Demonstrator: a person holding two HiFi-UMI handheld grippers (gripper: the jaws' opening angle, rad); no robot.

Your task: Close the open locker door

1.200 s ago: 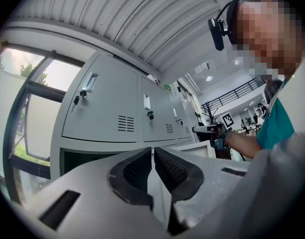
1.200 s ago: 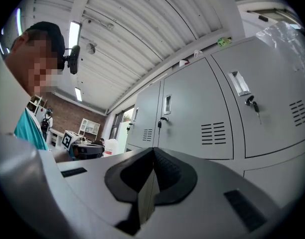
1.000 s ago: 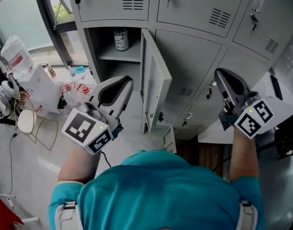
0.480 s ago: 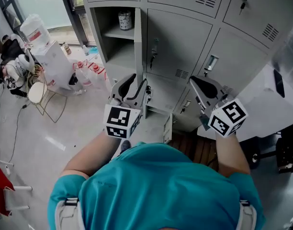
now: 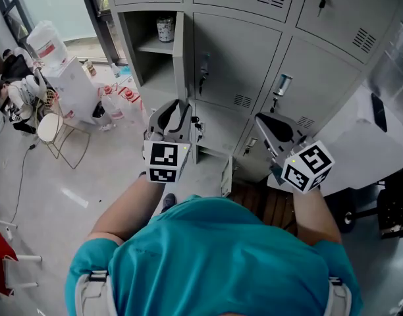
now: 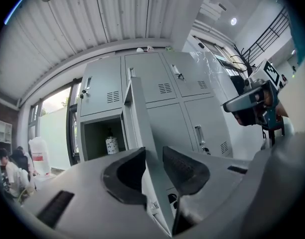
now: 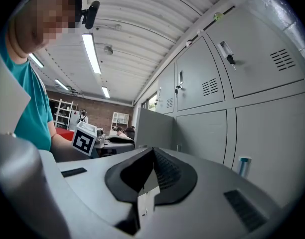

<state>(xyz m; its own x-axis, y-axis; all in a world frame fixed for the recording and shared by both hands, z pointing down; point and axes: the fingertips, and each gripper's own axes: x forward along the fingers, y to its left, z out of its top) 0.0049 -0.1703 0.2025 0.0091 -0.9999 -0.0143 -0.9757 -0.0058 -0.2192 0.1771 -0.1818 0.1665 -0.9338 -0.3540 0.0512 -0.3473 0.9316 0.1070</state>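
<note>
Meeting the open door (image 5: 180,58) edge-on with the left claw (image 5: 177,107).

Held level at the door's free edge, left claw released, pads just lately spreading apart, that edge standing upright between them; cannot tell whether either pad touches it. Right claw (image 5: 259,118) clenched on nothing, pads tip to tip, level before the closed doors further right and well apart from the open one. Door swung out from the grey lockers (image 5: 234,51), nearly square to their front, beside the left column's open compartment (image 5: 149,64). Inside, on the shelf (image 5: 155,45), a small patterned jar (image 5: 165,28).
</note>
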